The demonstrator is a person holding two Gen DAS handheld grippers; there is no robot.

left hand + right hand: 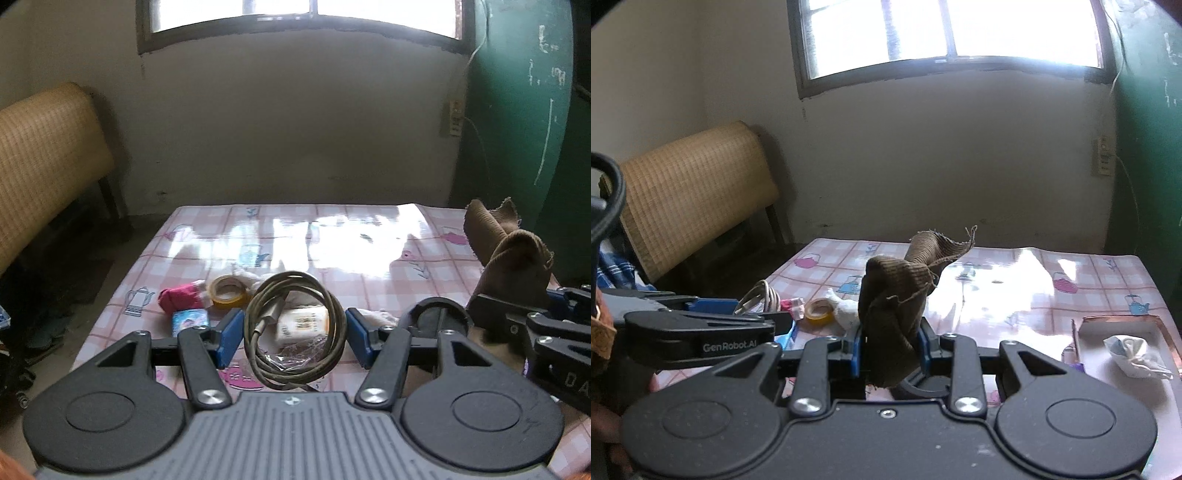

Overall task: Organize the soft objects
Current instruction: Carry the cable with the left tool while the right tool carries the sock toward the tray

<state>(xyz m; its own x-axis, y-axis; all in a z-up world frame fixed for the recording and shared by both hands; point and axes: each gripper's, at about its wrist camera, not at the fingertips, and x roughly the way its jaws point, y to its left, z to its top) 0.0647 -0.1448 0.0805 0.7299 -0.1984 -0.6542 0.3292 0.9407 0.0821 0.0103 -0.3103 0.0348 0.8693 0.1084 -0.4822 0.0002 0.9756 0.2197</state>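
Brown ribbed cloth (pixel 892 295) is pinched between the blue pads of the right gripper (pixel 891 345), held up off the table, its bulk bunched above the jaws and a frayed open end flopping up and to the right. It reads as light, limp knit fabric: no stiffness, it sags and folds under its own weight, and it won't break. The grip is on a thick bunched fold, which looks secure; a thin single layer or the frayed hem would probably slip or pull threads (loose strands already hang off the edge). In the left wrist view the same cloth shows at the far right, above the right gripper's black frame.

Left gripper (pixel 291 341) has its fingers spread about halfway, with nothing pressed between them; the coiled grey cable (pixel 295 332) only lies on the table (pixel 369 236) below the gap. The cable is springy and semi-stiff, not a soft item by my reading.

Beyond the cable: a small white labelled packet (pixel 303 323) inside the coil, a yellow tape roll (pixel 227 291), a red-pink soft bundle (pixel 179 298) to the left, a blue card packet (pixel 190 320), and white crumpled cloth (pixel 255 277) behind the tape. The bundle and white cloth look grabbable anywhere in the middle.

Near right on the table, a copper-rimmed tray (pixel 1160 332) holds a crumpled white wad (pixel 1134 354).
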